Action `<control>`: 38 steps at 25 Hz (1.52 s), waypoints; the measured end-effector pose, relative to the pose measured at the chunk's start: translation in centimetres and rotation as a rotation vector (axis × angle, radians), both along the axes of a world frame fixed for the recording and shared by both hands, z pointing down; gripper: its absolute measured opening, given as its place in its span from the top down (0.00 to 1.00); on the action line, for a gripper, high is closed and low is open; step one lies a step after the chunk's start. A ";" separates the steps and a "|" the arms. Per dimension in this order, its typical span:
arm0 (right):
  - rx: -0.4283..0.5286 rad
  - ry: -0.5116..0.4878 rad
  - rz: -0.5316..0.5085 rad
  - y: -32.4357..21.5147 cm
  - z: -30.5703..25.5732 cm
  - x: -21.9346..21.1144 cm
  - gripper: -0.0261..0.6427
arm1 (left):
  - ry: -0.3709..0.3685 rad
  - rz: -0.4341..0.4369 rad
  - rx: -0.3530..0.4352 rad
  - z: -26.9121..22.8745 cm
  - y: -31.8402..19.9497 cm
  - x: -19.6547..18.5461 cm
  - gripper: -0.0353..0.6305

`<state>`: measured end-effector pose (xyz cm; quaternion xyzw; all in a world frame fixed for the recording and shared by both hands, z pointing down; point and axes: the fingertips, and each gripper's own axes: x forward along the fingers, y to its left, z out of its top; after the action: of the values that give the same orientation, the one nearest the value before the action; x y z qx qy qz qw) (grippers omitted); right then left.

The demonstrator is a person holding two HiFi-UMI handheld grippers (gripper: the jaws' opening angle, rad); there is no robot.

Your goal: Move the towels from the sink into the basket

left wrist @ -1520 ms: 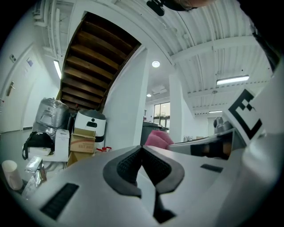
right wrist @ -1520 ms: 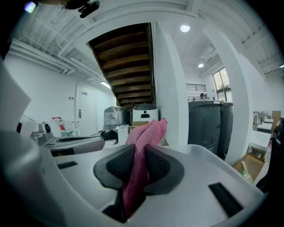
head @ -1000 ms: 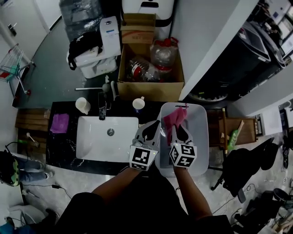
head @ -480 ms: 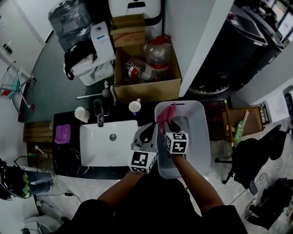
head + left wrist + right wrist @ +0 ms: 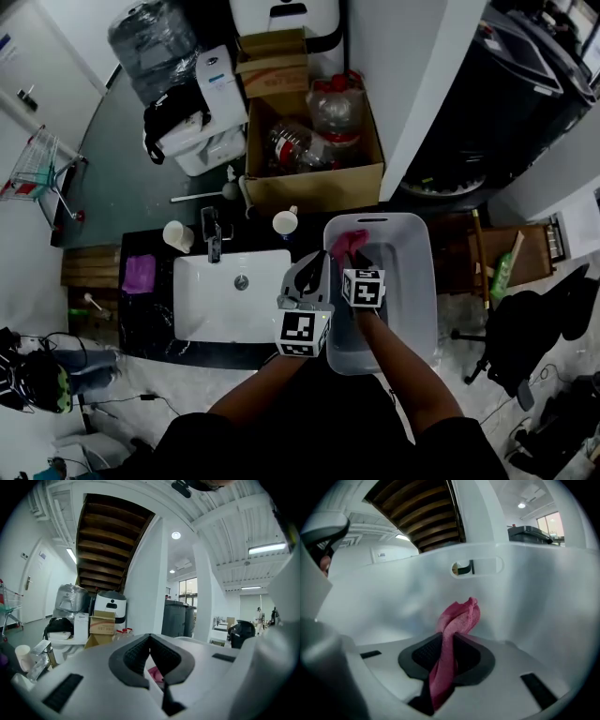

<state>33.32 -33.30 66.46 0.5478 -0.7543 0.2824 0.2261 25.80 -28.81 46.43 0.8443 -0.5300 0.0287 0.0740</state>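
Note:
A pink towel (image 5: 454,630) is pinched between the jaws of my right gripper (image 5: 449,656), which reaches down inside the translucent white basket (image 5: 412,253); in the head view the pink towel (image 5: 349,244) shows just beyond the right gripper (image 5: 361,272). My left gripper (image 5: 309,277) hovers at the basket's left rim, between it and the white sink (image 5: 206,305); its jaws meet at the tips with nothing between them (image 5: 150,639). The sink basin looks bare. A purple towel (image 5: 139,274) lies on the dark counter left of the sink.
A tap (image 5: 214,242) and two cups (image 5: 175,234) (image 5: 285,222) stand behind the sink. A cardboard box of plastic bottles (image 5: 314,141) sits on the floor beyond. A wooden stand (image 5: 487,258) is right of the basket.
My right gripper has sunk deeper into the basket with the pink towel, which now shows less above the rim. The left gripper has stayed beside the basket.

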 end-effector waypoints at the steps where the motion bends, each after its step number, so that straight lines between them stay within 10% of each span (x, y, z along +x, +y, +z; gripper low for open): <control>1: -0.018 -0.010 0.010 -0.1 0.8 0.0 0.83 | -0.004 -0.006 0.000 0.0 -0.1 0.1 0.93; 38: -0.085 0.050 -0.009 -0.8 6.8 0.2 0.67 | -0.117 -0.060 0.006 1.1 -0.5 0.5 0.93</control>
<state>33.47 -34.11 73.30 0.5411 -0.7382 0.2996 0.2691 26.27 -29.27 47.50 0.8252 -0.5585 0.0740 0.0410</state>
